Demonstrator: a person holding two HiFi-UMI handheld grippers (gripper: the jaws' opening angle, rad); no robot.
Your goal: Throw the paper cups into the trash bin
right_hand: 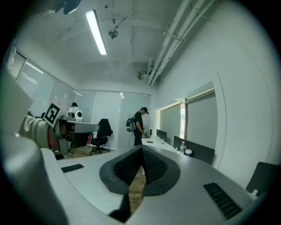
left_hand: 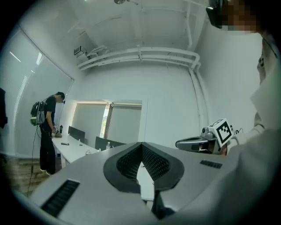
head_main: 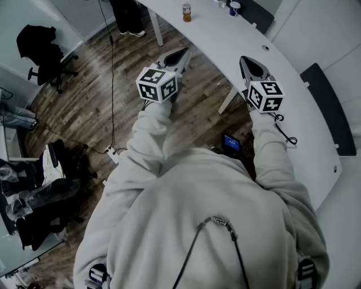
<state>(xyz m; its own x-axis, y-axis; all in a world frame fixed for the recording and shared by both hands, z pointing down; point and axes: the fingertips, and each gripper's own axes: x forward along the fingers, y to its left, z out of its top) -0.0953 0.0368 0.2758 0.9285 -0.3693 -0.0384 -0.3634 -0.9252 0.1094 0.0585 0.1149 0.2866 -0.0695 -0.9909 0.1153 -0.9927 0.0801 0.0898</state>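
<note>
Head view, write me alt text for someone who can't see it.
Seen from above, a person in a light hoodie holds the left gripper and right gripper out, both shut and empty, at a long white table. A bottle and a cup stand at the table's far end; office chairs sit on the wood floor at left.

1. We look down on a wood-plank floor (head_main: 79, 113), where a black cable (head_main: 112, 73) trails to a white power strip (head_main: 113, 154).
2. A long white desk (head_main: 225, 42) curves along the right, with dark divider panels (head_main: 327, 107) on its far edge.
3. A black office chair (head_main: 45, 53) stands well apart from the desk, near a glass partition (right_hand: 90, 114).
4. Overhead we see a lit strip light (right_hand: 95, 31) on the white ceiling, and white pipes (right_hand: 173, 37) running beside the wall.
5. Blinds (right_hand: 199, 121) cover the windows behind the desk.
</note>
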